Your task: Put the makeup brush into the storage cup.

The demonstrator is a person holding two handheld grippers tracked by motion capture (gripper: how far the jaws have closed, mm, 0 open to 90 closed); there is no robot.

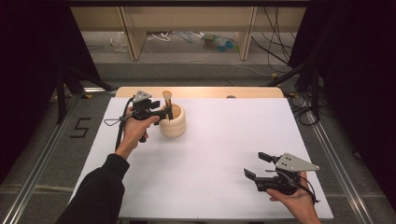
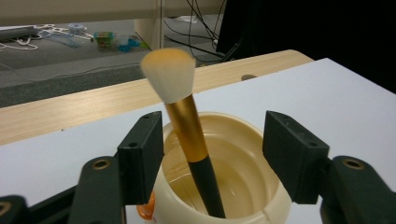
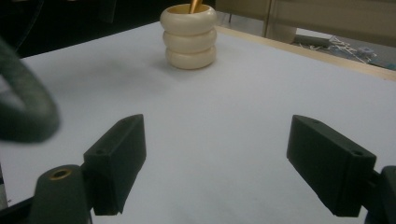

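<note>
High view: a white table [image 1: 210,154] is seen from above, with a cream ribbed cup [image 1: 173,122] standing toward its far left part, and both grippers are in play.
Brush: a makeup brush [image 2: 189,135] is stood in the cup, black handle end down inside, gold ferrule above the rim, pale bristle head uppermost.
Long axis: the brush is carried near upright; in the left gripper view it is tilted, head leaning up and to the left, handle running down to the right into the cup.
Cup: three stacked rounded rings are shown in the right gripper view, upright on the white surface, with the gold ferrule poking out of the mouth [image 3: 189,37].
Left gripper [image 1: 164,112]: it is held level at the cup's near-left side, jaws spread wide on either side of the cup's rim and the brush, nothing pinched.
Left hand [image 1: 136,128]: it is wrapped around the gripper's handle, forearm in a black sleeve [image 1: 100,191] reaching in from the bottom left.
Right gripper [image 1: 258,165]: it is held low over bare table at the near right, well apart from the cup, jaws spread and empty, pointed toward the cup.
Right hand [image 1: 294,198]: it is brought in from the bottom right edge, gripped under the grey plate.
</note>
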